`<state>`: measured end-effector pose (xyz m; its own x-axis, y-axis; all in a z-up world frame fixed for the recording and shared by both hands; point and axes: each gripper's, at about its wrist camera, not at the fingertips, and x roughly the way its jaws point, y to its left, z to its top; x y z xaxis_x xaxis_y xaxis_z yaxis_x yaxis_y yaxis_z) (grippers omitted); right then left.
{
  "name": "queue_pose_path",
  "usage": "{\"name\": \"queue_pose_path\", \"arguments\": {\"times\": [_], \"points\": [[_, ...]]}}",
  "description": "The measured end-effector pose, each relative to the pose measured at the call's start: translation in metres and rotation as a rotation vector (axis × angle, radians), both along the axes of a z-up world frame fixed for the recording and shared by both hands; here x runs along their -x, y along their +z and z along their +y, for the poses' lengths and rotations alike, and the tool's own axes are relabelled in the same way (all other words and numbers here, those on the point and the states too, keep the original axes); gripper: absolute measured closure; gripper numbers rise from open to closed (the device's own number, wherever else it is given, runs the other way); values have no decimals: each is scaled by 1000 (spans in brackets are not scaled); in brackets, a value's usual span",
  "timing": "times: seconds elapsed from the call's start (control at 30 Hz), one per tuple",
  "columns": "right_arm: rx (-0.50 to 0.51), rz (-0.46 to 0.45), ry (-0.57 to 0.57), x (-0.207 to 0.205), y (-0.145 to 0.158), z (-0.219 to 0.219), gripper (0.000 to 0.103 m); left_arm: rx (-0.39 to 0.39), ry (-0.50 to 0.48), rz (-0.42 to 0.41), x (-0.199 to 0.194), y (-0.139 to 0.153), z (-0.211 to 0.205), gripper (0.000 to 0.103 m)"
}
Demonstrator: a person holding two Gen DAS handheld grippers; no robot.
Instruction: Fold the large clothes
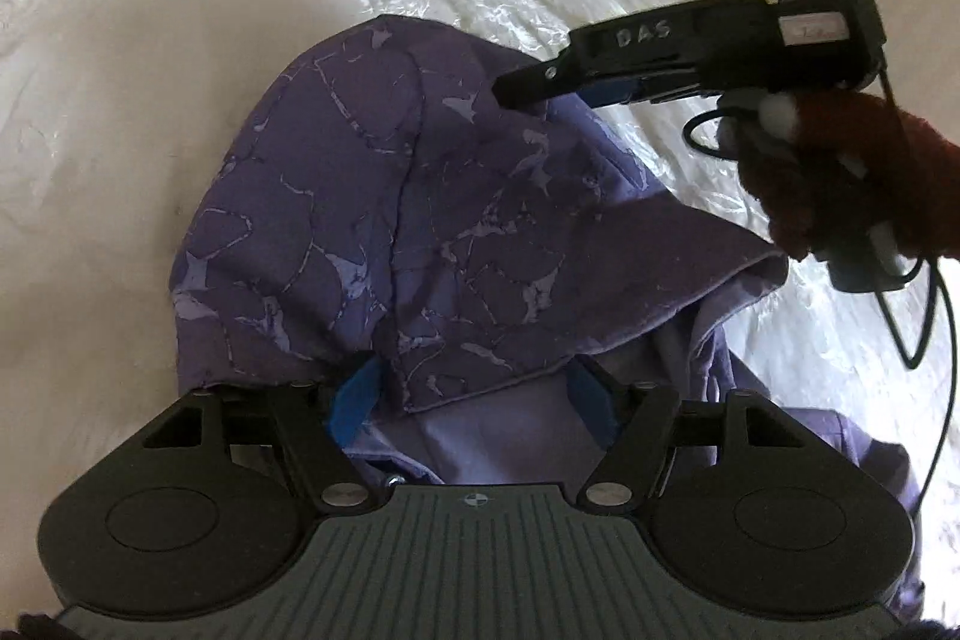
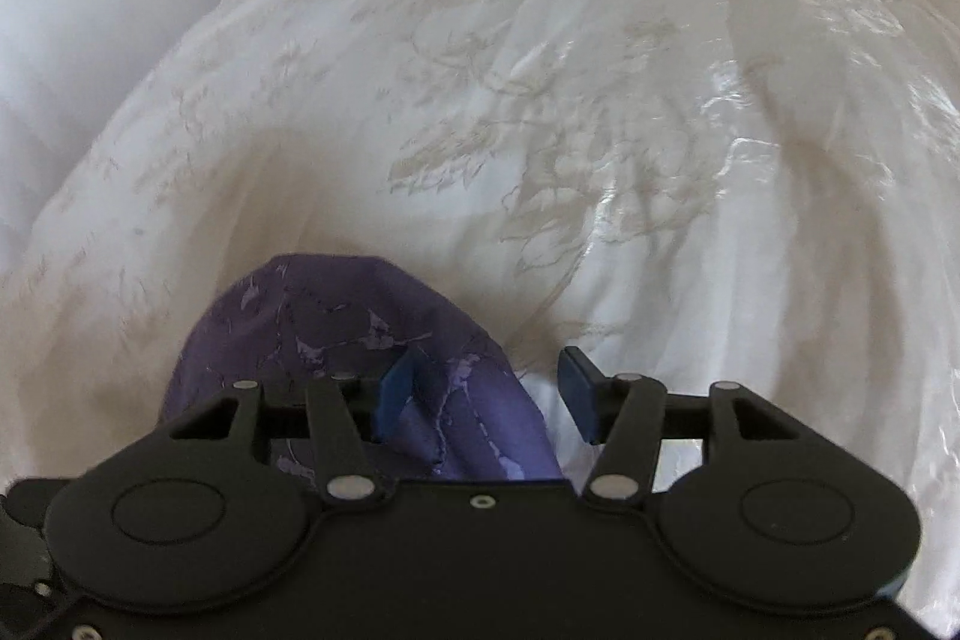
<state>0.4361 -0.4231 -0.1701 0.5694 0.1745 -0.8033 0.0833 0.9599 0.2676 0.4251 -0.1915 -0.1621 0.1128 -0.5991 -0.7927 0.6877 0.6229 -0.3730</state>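
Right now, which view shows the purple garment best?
The left wrist view: the purple garment fills the middle of the picture, showing its marbled print, folded layers and paler inner side on the white bedspread. The right wrist view catches only a small bunched part at the bottom, partly hidden behind the right gripper.

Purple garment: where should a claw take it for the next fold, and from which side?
Judging by its pose, take the purple garment at the loose hemmed flap corner on its right in the left wrist view. That edge lifts off the white bedspread, so one finger could slide under from the open side.
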Motion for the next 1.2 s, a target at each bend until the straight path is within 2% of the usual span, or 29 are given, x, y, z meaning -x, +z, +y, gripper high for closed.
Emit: {"name": "queue_pose_path", "arguments": {"times": [0.03, 0.07, 0.13, 0.23, 0.33, 0.5, 0.6, 0.67, 0.77, 0.9, 0.97, 1.03, 1.07, 1.13, 1.2], "points": [[9, -2, 12, 0, 0, 2, 53, 3, 7, 4, 0, 1, 1, 36], [15, -7, 24, 1, 3, 5, 85, 4, 9, 3, 0, 2, 1, 36], [96, -36, 58, 3, 12, 17, 88, 1, 4, -11, 4, 5, 3, 36], [232, -146, 145, 22, 38, 43, 89, -11, 9, -34, 12, 16, 6, 36], [325, -280, 211, 53, 72, 65, 89, 37, 32, -40, 23, 35, 23, 35], [537, -507, 416, 137, 121, 122, 90, 60, 49, -17, 47, 60, 68, 35], [625, -579, 547, 196, 129, 159, 90, 64, 82, 26, 66, 63, 103, 35], [674, -596, 638, 237, 125, 182, 90, 64, 109, 53, 77, 63, 124, 35], [711, -566, 780, 298, 107, 214, 90, 60, 141, 115, 96, 59, 155, 35], [769, -450, 1025, 374, 58, 250, 89, 66, 154, 173, 121, 58, 190, 35], [769, -367, 1086, 404, 37, 261, 88, 66, 151, 206, 130, 58, 200, 35], [745, -295, 1054, 418, 28, 263, 81, 75, 150, 237, 137, 59, 208, 35], [707, -257, 985, 421, 28, 262, 80, 87, 153, 252, 138, 60, 210, 34], [585, -193, 799, 414, 40, 253, 75, 111, 172, 278, 135, 59, 218, 34], [404, -147, 545, 403, 56, 230, 55, 138, 186, 289, 132, 61, 218, 33]]}}
